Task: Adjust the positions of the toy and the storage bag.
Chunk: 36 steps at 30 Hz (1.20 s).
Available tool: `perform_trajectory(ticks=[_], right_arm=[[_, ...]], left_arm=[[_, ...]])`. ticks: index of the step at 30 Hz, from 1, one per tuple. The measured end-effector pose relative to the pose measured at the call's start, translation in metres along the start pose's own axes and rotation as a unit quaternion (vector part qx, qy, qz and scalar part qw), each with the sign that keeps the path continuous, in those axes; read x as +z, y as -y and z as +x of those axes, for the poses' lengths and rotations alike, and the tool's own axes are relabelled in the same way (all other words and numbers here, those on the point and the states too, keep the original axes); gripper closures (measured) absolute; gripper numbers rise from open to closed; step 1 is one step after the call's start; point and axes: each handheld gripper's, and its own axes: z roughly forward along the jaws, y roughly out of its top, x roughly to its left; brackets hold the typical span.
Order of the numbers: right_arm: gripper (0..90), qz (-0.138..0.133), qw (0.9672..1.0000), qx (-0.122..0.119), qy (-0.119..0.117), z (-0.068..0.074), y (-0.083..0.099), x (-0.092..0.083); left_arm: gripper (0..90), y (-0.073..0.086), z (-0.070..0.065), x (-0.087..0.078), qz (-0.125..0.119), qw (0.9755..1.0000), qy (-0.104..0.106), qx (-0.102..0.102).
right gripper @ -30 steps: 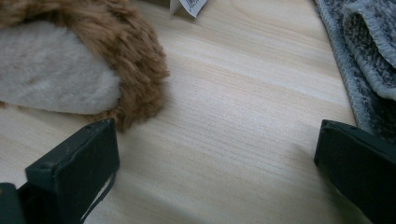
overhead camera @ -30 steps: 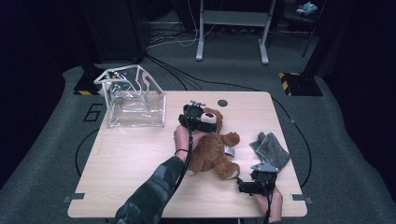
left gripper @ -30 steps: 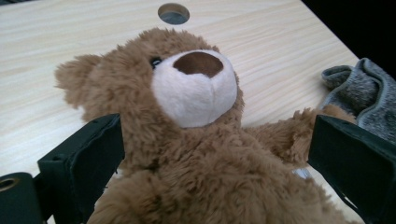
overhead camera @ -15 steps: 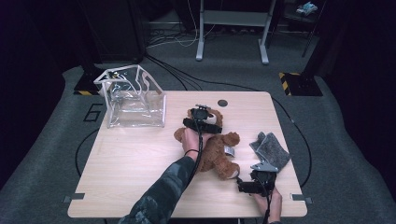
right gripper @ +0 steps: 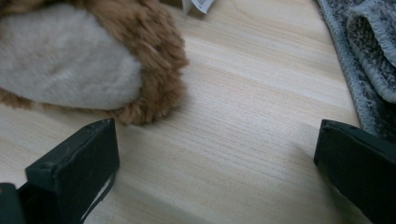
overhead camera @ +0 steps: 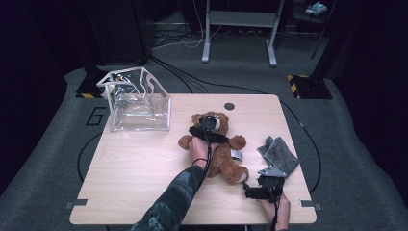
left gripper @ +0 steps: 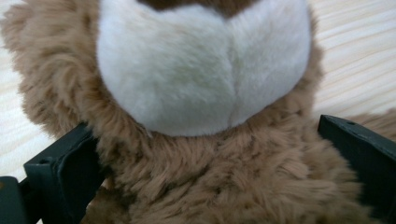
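over the teddy bear (overhead camera: 221, 149), left tongs (overhead camera: 208, 132) spread astride its neck, forearm outstretched

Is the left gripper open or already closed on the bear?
Open. In the left gripper view its jaws stand wide apart on either side of the teddy bear, around the neck below the white muzzle; the left gripper has not squeezed the fur.

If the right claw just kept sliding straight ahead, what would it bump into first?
Probably bare table at first: the right claw stands open with only wood between its jaws. Farther on, the teddy bear's foot and the grey cloth flank its path; depth is unclear.
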Motion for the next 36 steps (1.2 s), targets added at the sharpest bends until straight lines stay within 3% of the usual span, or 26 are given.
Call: perform_trajectory(ticks=[4,6,7,10,12,17,21,24,27,31,36], right_arm=[[0.0,0.000,1.0000,0.000,0.000,0.000,0.000,0.000],[0.0,0.001,1.0000,0.000,0.000,0.000,0.000,0.000],[0.0,0.001,1.0000,0.000,0.000,0.000,0.000,0.000],[0.0,0.000,1.0000,0.002,0.001,0.000,0.000,0.000],[0.0,0.000,1.0000,0.003,0.000,0.000,0.000,0.000],[0.0,0.000,1.0000,0.002,0.000,0.000,0.000,0.000],[0.0,0.000,1.0000,0.002,0.000,0.000,0.000,0.000],[0.0,0.000,1.0000,0.002,0.000,0.000,0.000,0.000],[0.0,0.000,1.0000,0.002,0.000,0.000,0.000,0.000],[0.0,0.000,1.0000,0.001,0.000,0.000,0.000,0.000],[0.0,0.000,1.0000,0.002,0.000,0.000,0.000,0.000]], left_arm=[[7.5,0.002,0.003,0.003,0.001,1.0000,0.002,0.003],[23.6,0.005,0.004,0.003,-0.009,1.0000,0.001,0.000],[23.6,0.007,0.005,0.002,-0.017,0.9998,0.007,-0.001],[42.5,0.008,0.004,-0.001,-0.026,0.9996,0.013,0.005],[49.5,0.008,0.005,-0.003,-0.034,0.9992,0.015,0.014],[58.9,0.011,0.008,-0.012,-0.065,0.9975,0.026,0.009],[59.8,0.013,0.015,-0.021,-0.084,0.9956,0.040,0.002],[60.3,0.013,0.019,-0.029,-0.116,0.9920,0.049,-0.007],[60.6,0.013,0.021,-0.038,-0.144,0.9880,0.057,-0.002],[60.9,0.014,0.022,-0.048,-0.164,0.9846,0.060,0.011],[60.9,0.015,0.024,-0.063,-0.198,0.9777,0.066,0.020]])
